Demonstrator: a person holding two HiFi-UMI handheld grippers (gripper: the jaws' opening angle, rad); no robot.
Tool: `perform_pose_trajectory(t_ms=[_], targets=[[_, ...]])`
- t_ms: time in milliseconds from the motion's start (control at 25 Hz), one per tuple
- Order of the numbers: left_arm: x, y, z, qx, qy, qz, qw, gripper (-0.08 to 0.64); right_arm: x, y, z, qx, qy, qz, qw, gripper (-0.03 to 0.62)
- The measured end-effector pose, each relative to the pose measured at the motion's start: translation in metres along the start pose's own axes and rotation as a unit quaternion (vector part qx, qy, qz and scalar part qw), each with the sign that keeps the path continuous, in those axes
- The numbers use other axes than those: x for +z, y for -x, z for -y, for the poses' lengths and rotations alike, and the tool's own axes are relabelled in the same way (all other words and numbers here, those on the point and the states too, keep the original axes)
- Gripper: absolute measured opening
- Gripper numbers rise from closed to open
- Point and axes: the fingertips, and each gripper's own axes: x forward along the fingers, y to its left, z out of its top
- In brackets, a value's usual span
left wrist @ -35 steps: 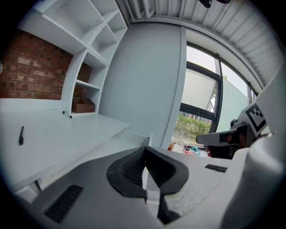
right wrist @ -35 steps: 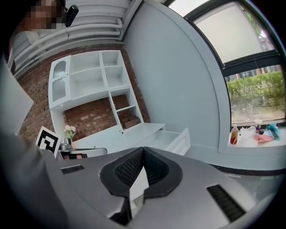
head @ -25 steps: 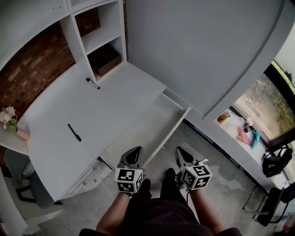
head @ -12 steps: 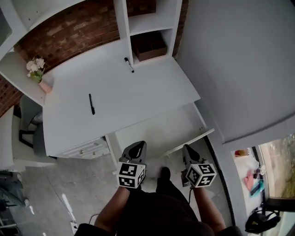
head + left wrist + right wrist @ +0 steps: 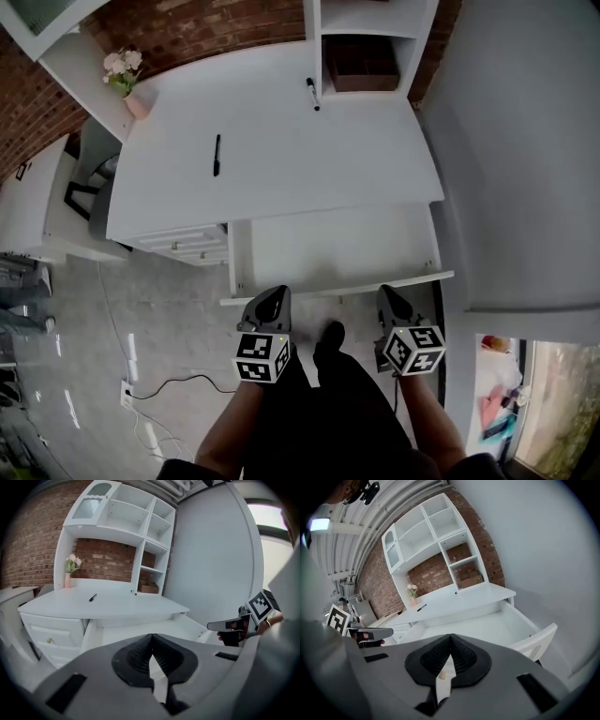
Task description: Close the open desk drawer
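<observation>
The white desk has its wide centre drawer pulled out toward me, empty inside. Its front panel lies just beyond both grippers. My left gripper is shut and empty, its tips just short of the left part of the front panel. My right gripper is shut and empty too, near the panel's right part. In the left gripper view the shut left gripper points over the open drawer. The right gripper faces the drawer and its front panel.
Two black pens lie on the desktop, with a flower vase at its back left. Small shut drawers sit to the left of the open one. A white wall rises on the right. A cable runs on the floor.
The view has swung round so the desk is square ahead. Both grippers have come up close to the drawer's front panel, still shut.
</observation>
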Motion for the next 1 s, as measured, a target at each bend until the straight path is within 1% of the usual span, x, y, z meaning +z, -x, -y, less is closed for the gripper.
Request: perform_pose_trajectory(t_ms=[80, 200, 280, 480, 560, 720, 880, 1000], targets=[[-0.012, 0.008, -0.002, 0.017, 0.013, -0.004, 0.9998, 0.009, -0.008, 0.001, -0.001, 0.011, 0.010, -0.007, 1.000, 0.005], [-0.031, 0.019, -0.006, 0.040, 0.041, -0.013, 0.9983, 0.009, -0.024, 0.002, -0.004, 0.029, 0.017, -0.021, 0.999, 0.005], [-0.043, 0.021, -0.008, 0.048, 0.055, -0.019, 0.9972, 0.009, -0.034, 0.001, 0.000, 0.029, 0.015, -0.034, 0.999, 0.005], [-0.068, 0.022, -0.015, 0.069, 0.074, -0.034, 0.9943, 0.009, -0.057, -0.005, 0.006, 0.033, 0.007, -0.071, 0.997, 0.005], [-0.078, 0.019, -0.018, 0.075, 0.083, -0.043, 0.9928, 0.009, -0.062, -0.009, 0.008, 0.033, 0.003, -0.078, 0.996, 0.005], [-0.091, 0.011, -0.019, 0.080, 0.089, -0.054, 0.9913, 0.009, -0.066, -0.018, 0.014, 0.026, 0.008, -0.086, 0.996, 0.005], [-0.099, 0.004, -0.022, 0.083, 0.087, -0.065, 0.9906, 0.009, -0.071, -0.023, 0.020, 0.020, 0.017, -0.102, 0.994, 0.005], [-0.102, -0.001, -0.027, 0.085, 0.091, -0.070, 0.9897, 0.009, -0.071, -0.029, 0.024, 0.020, 0.019, -0.104, 0.994, 0.005]])
